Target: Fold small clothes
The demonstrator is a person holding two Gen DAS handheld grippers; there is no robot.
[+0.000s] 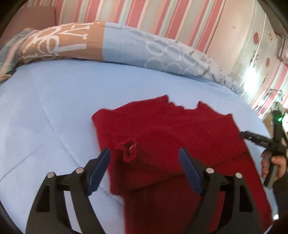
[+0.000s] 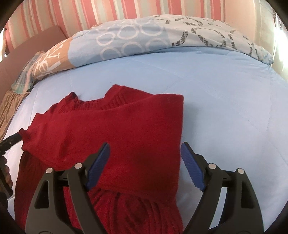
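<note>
Hovering just above the bed, the left hand-held gripper (image 1: 144, 158) has its blue-padded fingers spread wide and grasps nothing; a sleeve cuff (image 1: 129, 150) of the red sweater (image 1: 171, 129) lies between the fingers, touching neither. The right hand-held gripper (image 2: 144, 153) is likewise released, its fingers straddling the folded-over sleeve and the sweater's edge at 3 o'clock. The red sweater lies on the light blue bedsheet (image 2: 225, 100), both sleeves folded across its body and the ribbed collar (image 2: 93, 104) pointing toward 12 o'clock. Beyond the collar, at 12 o'clock, a patterned blue and tan duvet (image 2: 129, 39) is bunched along the striped wall (image 2: 108, 12). In the left wrist view the other gripper's black tip reaches the sweater's edge at 3 o'clock.
</note>
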